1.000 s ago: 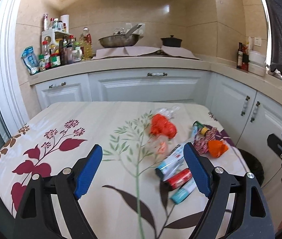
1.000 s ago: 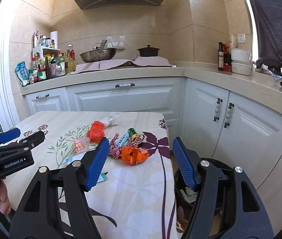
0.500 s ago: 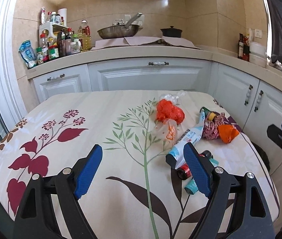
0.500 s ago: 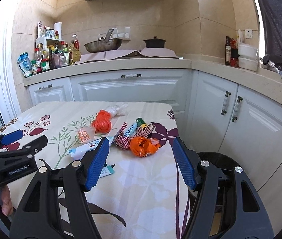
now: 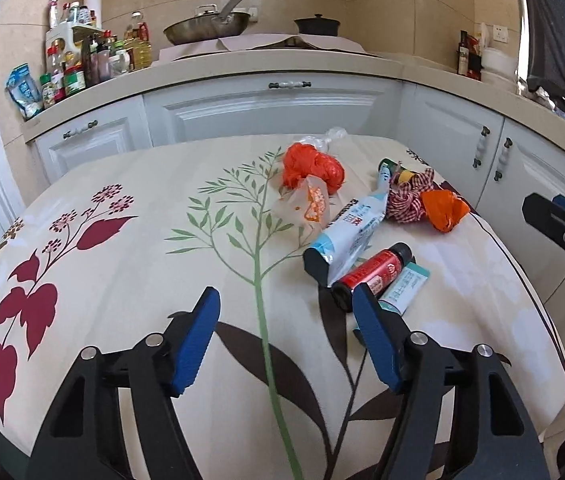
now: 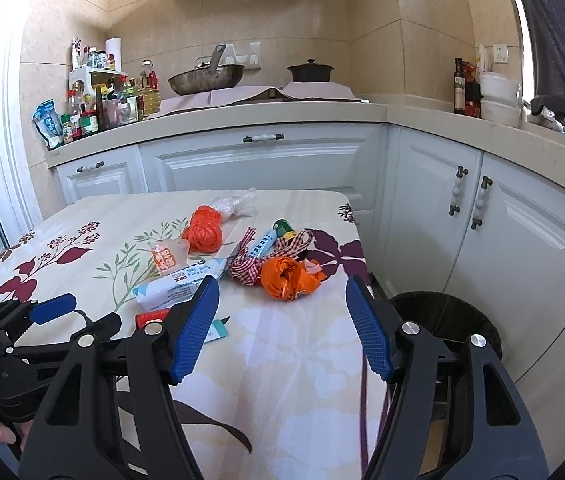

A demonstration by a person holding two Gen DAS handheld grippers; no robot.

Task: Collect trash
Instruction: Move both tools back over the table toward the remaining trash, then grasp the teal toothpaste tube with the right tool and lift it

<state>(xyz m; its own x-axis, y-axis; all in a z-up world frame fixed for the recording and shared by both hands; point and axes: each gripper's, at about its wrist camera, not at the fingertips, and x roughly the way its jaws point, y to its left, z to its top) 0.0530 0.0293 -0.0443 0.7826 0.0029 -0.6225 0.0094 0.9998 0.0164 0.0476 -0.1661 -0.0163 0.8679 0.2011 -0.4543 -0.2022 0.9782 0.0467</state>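
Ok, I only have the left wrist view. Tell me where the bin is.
Observer: A black bin stands on the floor just off the table's right edge, in front of the white cabinets.
Operator: Report the right claw; I see only its tip.
Observer: The right claw is open, with nothing between its pads, over the table's near right part.
Operator: Name what lies straight ahead of it.
Observer: The crumpled orange bag, which lies beside the checked cloth.
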